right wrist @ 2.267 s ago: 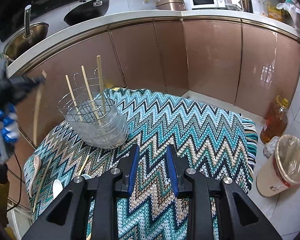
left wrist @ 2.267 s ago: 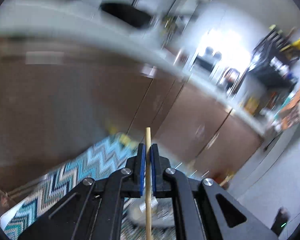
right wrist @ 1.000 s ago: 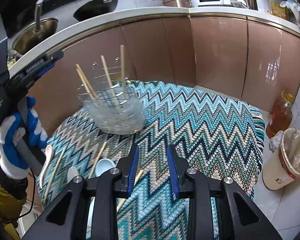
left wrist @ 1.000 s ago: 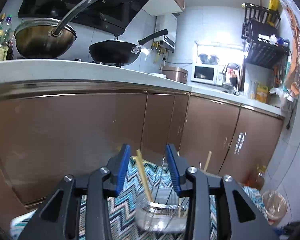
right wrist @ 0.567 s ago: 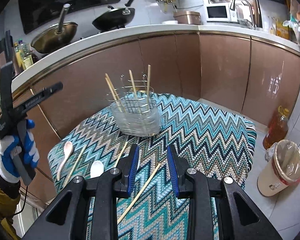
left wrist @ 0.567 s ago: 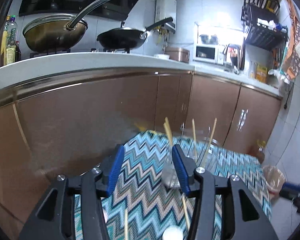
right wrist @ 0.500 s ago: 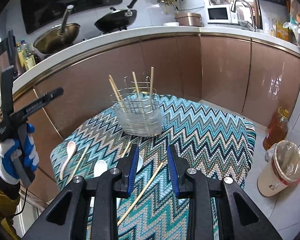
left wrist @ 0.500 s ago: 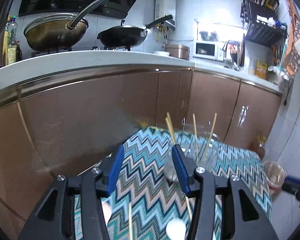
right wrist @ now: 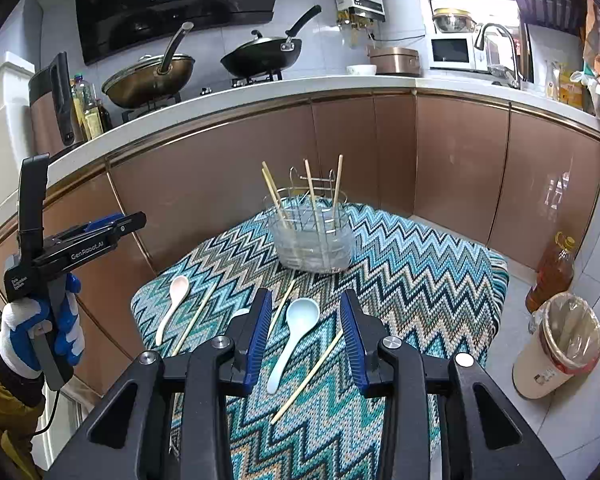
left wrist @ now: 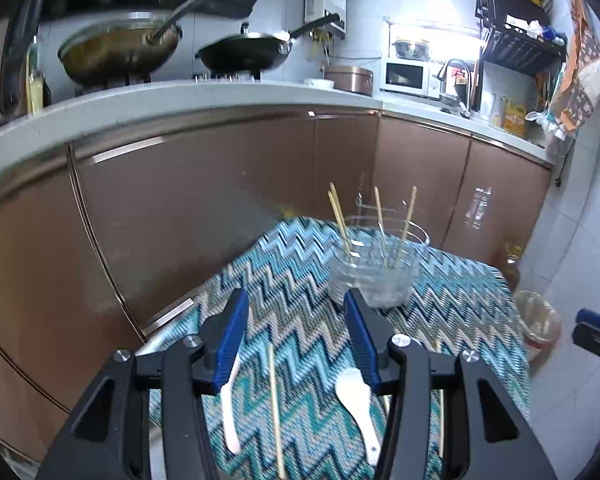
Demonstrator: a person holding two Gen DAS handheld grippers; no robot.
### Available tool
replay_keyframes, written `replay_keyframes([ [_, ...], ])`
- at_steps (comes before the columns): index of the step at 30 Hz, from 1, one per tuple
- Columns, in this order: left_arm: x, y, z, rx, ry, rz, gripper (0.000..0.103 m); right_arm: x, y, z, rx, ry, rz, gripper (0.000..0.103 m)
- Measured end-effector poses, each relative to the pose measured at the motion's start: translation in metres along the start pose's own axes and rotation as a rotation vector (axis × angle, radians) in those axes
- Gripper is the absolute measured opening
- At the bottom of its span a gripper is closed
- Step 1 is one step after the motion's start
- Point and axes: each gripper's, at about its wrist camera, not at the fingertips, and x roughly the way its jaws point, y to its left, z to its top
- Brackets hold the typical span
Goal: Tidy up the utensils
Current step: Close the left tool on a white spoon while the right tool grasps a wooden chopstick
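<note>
A clear wire utensil holder [right wrist: 311,236] stands on the zigzag cloth [right wrist: 420,280] with several wooden chopsticks upright in it; it also shows in the left wrist view [left wrist: 374,270]. Loose on the cloth lie a pale blue spoon [right wrist: 294,340], a pinkish spoon [right wrist: 174,302], and loose chopsticks [right wrist: 310,372]. My right gripper [right wrist: 305,336] is open and empty above the pale blue spoon. My left gripper [left wrist: 296,340] is open and empty above a chopstick [left wrist: 275,404], a white spoon [left wrist: 356,404] and another spoon [left wrist: 229,412]. It shows from the side, held up left of the table, in the right wrist view [right wrist: 132,222].
Brown kitchen cabinets [right wrist: 440,160] curve behind the table, with woks [right wrist: 260,56] on the counter above. An oil bottle [right wrist: 550,276] and a lined bin [right wrist: 560,344] stand on the floor at the right.
My left gripper let go of a chopstick into the holder, opened, and drew back and lowered over the cloth. My right gripper pulled back and up, bringing the loose spoons into view.
</note>
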Motion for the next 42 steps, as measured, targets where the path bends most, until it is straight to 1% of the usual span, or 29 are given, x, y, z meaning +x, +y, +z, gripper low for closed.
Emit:
replay_keyframes([
  [4,0.019,0.01,-0.012,-0.057,0.119,-0.112,0.047,0.014,-0.005,-0.003,0.033,0.061,-0.002,0.035],
  [5,0.031,0.011,-0.017,-0.073,0.177,-0.147,0.047,0.021,-0.009,-0.004,0.044,0.082,0.002,0.035],
  [6,0.036,0.01,-0.022,-0.079,0.202,-0.16,0.047,0.03,-0.012,-0.006,0.058,0.108,0.007,0.035],
  [7,0.049,0.009,-0.028,-0.091,0.253,-0.182,0.047,0.038,-0.015,-0.007,0.07,0.13,0.011,0.035],
  [8,0.061,0.009,-0.034,-0.101,0.295,-0.195,0.047,0.046,-0.017,-0.01,0.081,0.152,0.016,0.035],
  [10,0.078,0.006,-0.043,-0.11,0.354,-0.216,0.047,0.067,-0.024,-0.015,0.112,0.206,0.033,0.035],
  [11,0.095,0.004,-0.05,-0.116,0.406,-0.227,0.047,0.076,-0.028,-0.017,0.126,0.228,0.039,0.035],
  [13,0.113,0.003,-0.057,-0.117,0.455,-0.224,0.047,0.099,-0.037,-0.021,0.159,0.282,0.052,0.035],
  [14,0.129,0.002,-0.063,-0.119,0.492,-0.219,0.047,0.108,-0.04,-0.022,0.171,0.303,0.056,0.035],
  [16,0.148,0.004,-0.07,-0.124,0.534,-0.222,0.046,0.131,-0.047,-0.024,0.195,0.355,0.063,0.034],
  [20,0.178,0.009,-0.074,-0.139,0.594,-0.249,0.039,0.171,-0.056,-0.026,0.216,0.44,0.066,0.031],
  [24,0.192,0.011,-0.073,-0.132,0.624,-0.268,0.038,0.21,-0.062,-0.027,0.212,0.521,0.036,0.03],
  [29,0.203,0.008,-0.075,-0.108,0.654,-0.296,0.037,0.241,-0.071,-0.03,0.213,0.583,-0.007,0.03],
  [33,0.208,0.005,-0.078,-0.095,0.66,-0.308,0.036,0.255,-0.074,-0.034,0.206,0.615,-0.02,0.029],
  [39,0.21,0.0,-0.079,-0.08,0.658,-0.329,0.035,0.261,-0.07,-0.034,0.193,0.624,-0.029,0.027],
  [42,0.213,-0.009,-0.082,-0.063,0.662,-0.339,0.035,0.263,-0.068,-0.034,0.193,0.629,-0.029,0.026],
])
